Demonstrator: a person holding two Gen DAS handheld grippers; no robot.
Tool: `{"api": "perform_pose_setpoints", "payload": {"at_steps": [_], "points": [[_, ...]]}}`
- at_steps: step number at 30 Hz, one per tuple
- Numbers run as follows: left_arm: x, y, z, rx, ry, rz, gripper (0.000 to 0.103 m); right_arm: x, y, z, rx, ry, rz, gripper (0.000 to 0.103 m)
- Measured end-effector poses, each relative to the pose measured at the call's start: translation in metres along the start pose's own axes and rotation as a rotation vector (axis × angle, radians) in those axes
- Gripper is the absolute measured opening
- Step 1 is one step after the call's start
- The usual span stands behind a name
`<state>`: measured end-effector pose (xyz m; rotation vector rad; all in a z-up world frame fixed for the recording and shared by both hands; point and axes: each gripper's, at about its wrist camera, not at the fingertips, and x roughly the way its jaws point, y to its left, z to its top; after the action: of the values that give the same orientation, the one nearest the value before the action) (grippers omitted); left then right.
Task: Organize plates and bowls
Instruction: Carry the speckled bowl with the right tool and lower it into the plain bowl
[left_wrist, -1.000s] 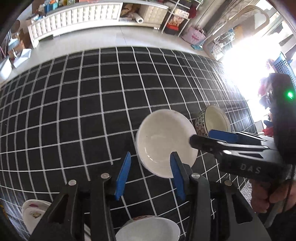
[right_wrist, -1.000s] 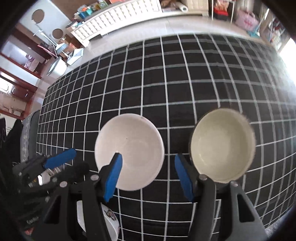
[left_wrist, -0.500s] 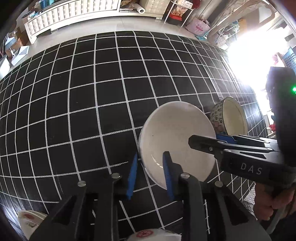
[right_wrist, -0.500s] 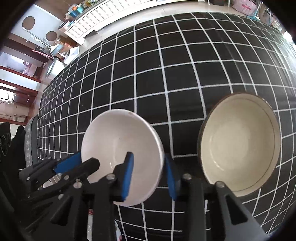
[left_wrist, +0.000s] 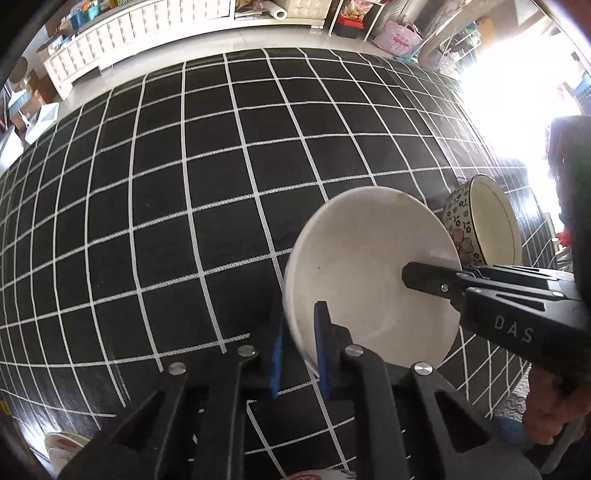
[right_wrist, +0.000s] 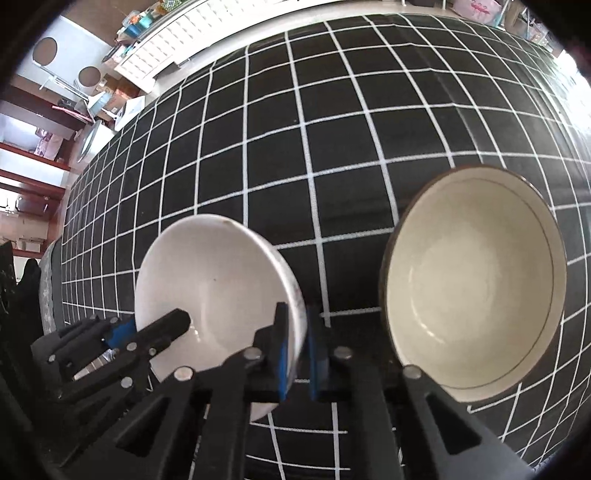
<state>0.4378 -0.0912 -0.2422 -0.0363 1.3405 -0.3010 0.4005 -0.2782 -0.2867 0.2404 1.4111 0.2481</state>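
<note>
- Only the left wrist view shows the flowered outer wall of the patterned bowl (left_wrist: 480, 225), which stands on the black checked cloth (left_wrist: 184, 184) just beyond the white bowl (left_wrist: 369, 273); this view also catches the person's right hand (left_wrist: 550, 413) under the right gripper's body, the edge of a decorated plate (left_wrist: 61, 445) at the lower left, and a sliver of another dish (left_wrist: 317, 474) at the bottom edge.
- Only the right wrist view shows the patterned bowl's cream inside (right_wrist: 476, 284) with its thin dark rim line, seen from above, to the right of the white bowl (right_wrist: 214, 280) and apart from it.
- Left gripper (left_wrist: 299, 350): its blue pads are closed on the white bowl's near-left rim, one pad inside the bowl and one outside.
- Right gripper (right_wrist: 297, 354): its blue pads pinch the opposite rim of the same bowl, again one pad on each side of the wall.
- Each view shows the other gripper's finger reaching into the white bowl: the right gripper (left_wrist: 461, 278) from the right, the left gripper (right_wrist: 147, 330) from the lower left.
- The white bowl sits tilted between the two grippers, over the cloth; whether it touches the cloth cannot be told.
</note>
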Motion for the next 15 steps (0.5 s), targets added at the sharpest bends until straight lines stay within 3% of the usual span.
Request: {"api": "perform_pose_setpoints", "payload": {"at_steps": [5, 15], "points": [[0.002, -0.008, 0.001, 0.005, -0.003, -0.006, 0.012, -0.012, -0.002, -0.012, 0.006, -0.008, -0.002, 0.011], [-0.059, -0.012, -0.015, 0.001, -0.083, -0.023, 0.012, -0.068, 0.016, -0.041, -0.019, -0.065, -0.001, 0.011]]}}
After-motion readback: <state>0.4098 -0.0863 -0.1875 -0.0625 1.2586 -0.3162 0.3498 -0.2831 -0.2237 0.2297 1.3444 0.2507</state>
